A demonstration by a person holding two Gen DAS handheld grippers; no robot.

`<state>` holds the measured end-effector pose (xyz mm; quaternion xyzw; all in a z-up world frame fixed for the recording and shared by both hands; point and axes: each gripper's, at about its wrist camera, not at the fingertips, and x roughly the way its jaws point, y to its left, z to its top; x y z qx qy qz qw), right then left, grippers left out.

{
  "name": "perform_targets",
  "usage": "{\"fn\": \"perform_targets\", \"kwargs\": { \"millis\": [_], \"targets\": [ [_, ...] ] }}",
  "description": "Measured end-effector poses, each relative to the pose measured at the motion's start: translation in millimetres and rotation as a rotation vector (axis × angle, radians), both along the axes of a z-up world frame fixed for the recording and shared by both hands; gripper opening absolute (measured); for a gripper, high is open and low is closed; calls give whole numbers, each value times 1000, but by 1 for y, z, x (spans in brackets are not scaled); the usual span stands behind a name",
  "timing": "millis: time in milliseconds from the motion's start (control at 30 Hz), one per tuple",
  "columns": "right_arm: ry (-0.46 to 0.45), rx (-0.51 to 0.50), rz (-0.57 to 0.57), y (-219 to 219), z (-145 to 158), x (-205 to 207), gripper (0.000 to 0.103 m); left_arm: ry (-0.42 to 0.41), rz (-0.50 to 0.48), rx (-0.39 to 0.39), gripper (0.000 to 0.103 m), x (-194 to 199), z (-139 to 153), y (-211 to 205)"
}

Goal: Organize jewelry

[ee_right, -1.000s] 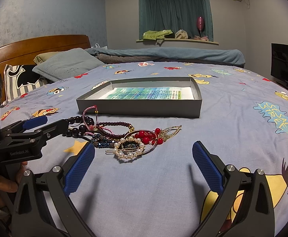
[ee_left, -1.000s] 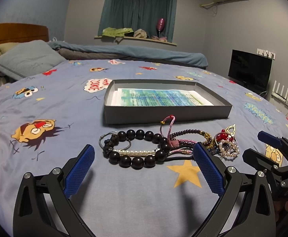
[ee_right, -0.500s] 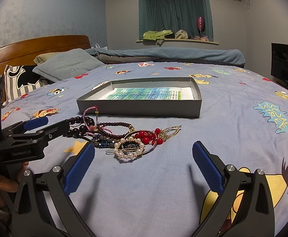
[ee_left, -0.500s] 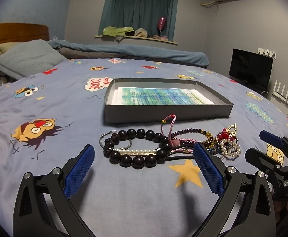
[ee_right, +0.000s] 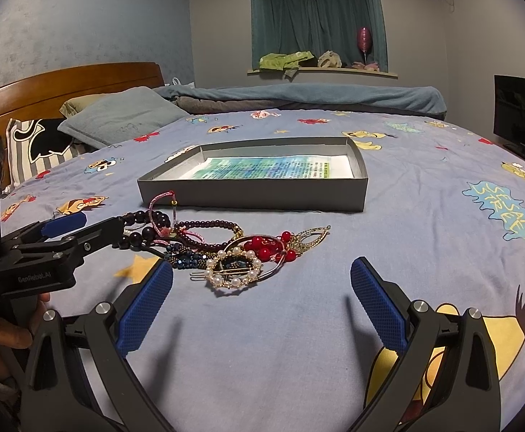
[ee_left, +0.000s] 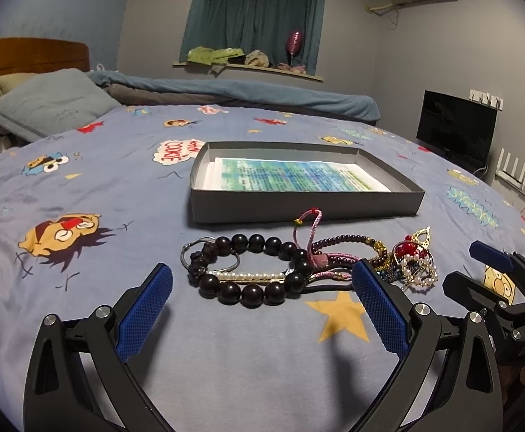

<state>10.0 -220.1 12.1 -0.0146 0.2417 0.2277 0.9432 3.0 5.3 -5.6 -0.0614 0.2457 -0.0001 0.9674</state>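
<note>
Both grippers hover low over the bed [ee_left: 82,187], jaws wide, holding nothing. Left gripper [ee_left: 262,300] frames the black bead bracelet [ee_left: 251,270] at centre frame; right gripper [ee_right: 260,297] faces the pearl hair clip [ee_right: 233,270], possibly tangled with red beads [ee_right: 266,246]. Grey box [ee_right: 251,194] sits just behind.

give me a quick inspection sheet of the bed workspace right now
surface: cartoon-print bedsheet, mostly flat
job's things: tangled jewelry pile in front of the grey tray; tray holds only a printed sheet
clutter: pillows, blanket along the far edge
grippers: left gripper and right gripper open, holding nothing
cables: nothing seen on the bed
surroundings: curtained window, TV, headboard
</note>
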Motion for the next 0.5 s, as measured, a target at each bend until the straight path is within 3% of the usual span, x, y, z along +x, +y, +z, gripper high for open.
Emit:
{"fn": "perform_targets", "kwargs": {
  "millis": [500],
  "targets": [
    [-2,17,27,-2,1,0,98,17,-10,-79,95,3,7,17]
  ]
}}
